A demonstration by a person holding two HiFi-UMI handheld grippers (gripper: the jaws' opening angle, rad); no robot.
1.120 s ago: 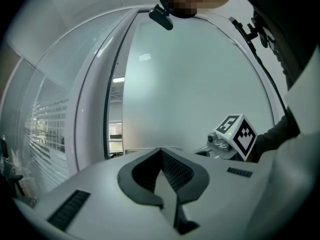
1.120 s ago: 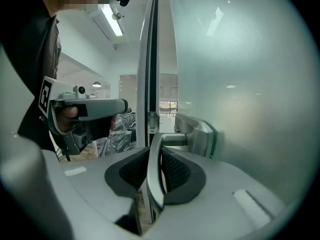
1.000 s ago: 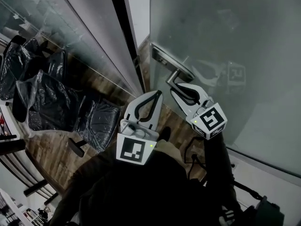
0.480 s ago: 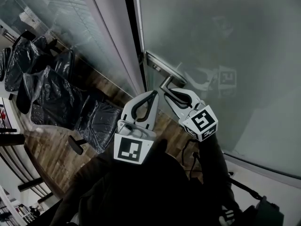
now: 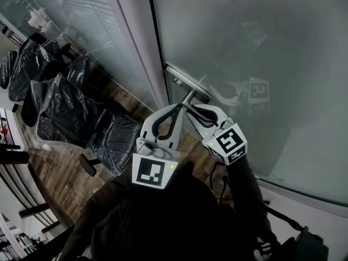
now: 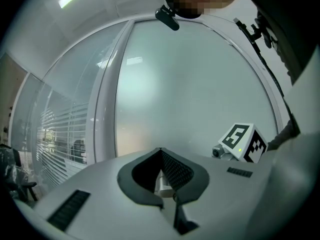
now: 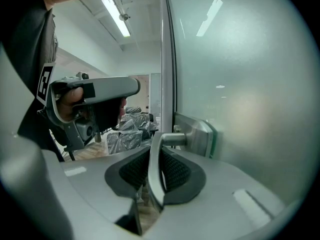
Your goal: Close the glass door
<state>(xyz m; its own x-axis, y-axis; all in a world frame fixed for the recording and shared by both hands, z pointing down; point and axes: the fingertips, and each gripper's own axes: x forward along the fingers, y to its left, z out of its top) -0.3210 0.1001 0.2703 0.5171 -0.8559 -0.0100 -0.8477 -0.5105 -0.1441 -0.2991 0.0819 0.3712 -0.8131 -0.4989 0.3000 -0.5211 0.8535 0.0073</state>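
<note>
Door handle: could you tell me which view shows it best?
Right gripper view: the door handle sits central, clamped by the right gripper. The head view shows it small, partly covered; the left gripper view misses it.

Glass door (image 5: 261,64) swung nearer frame (image 5: 144,37); gap betw. them thinner.

Left gripper (image 6: 160,153): jaw tips are together, held just beside the right gripper.
Right gripper (image 7: 156,154): jaws press on the door handle (image 7: 153,165), one from each side.
Right arm (image 5: 247,186): dark sleeve, stretched forward.
</note>
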